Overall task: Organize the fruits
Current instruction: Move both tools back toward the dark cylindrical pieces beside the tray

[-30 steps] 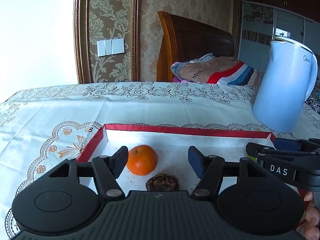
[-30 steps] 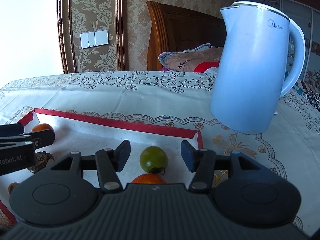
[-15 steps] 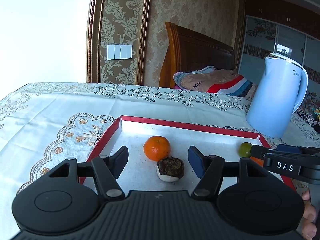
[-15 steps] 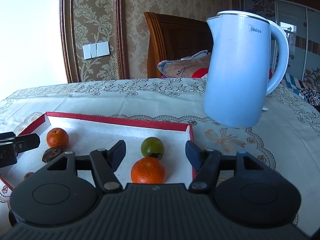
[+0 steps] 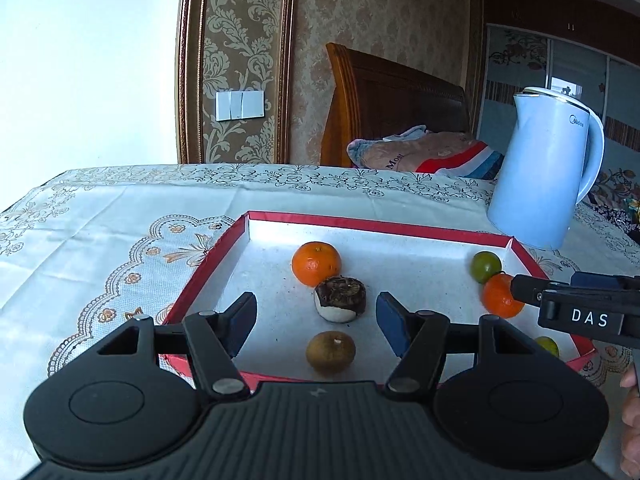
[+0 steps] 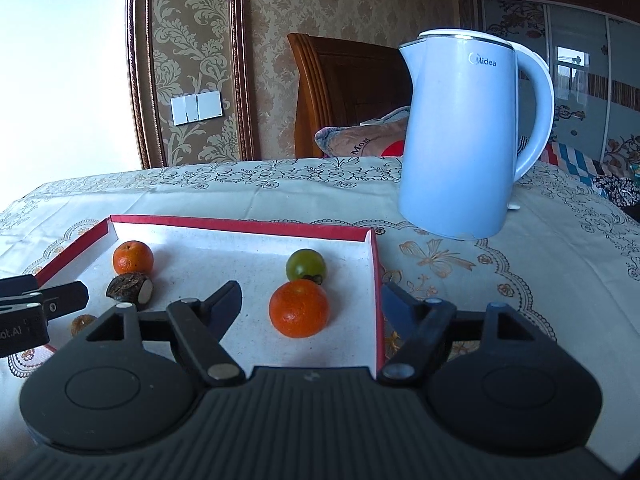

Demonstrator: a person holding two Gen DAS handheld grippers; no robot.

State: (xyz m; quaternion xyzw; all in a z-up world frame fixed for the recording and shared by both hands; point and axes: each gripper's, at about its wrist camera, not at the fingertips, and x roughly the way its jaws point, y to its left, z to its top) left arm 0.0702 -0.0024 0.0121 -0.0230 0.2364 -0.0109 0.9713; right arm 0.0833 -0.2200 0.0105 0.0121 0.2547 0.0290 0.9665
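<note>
A red-rimmed white tray (image 5: pixel 360 222) (image 6: pixel 240 225) lies on the table and holds several fruits. At its left are an orange (image 5: pixel 316 263) (image 6: pixel 133 257), a dark peeled mangosteen-like fruit (image 5: pixel 340 299) (image 6: pixel 130 288) and a small brown fruit (image 5: pixel 331 352) (image 6: pixel 80 324). At its right are a green fruit (image 5: pixel 485 266) (image 6: pixel 305 265) and a second orange (image 5: pixel 500 295) (image 6: pixel 299 308). My left gripper (image 5: pixel 316 322) is open and empty above the tray's near left part. My right gripper (image 6: pixel 310 308) is open and empty, with the second orange ahead between its fingers.
A light blue electric kettle (image 5: pixel 544 172) (image 6: pixel 466 132) stands on the lace tablecloth (image 5: pixel 120 220) behind the tray's right corner. A wooden headboard (image 5: pixel 388 100) and bedding lie beyond the table's far edge. Another small green-yellow fruit (image 5: pixel 548 346) peeks out under the right gripper.
Both grippers have drawn back and risen from the tray, so more fruits show. Both stay open and empty. The fruits have not moved.
</note>
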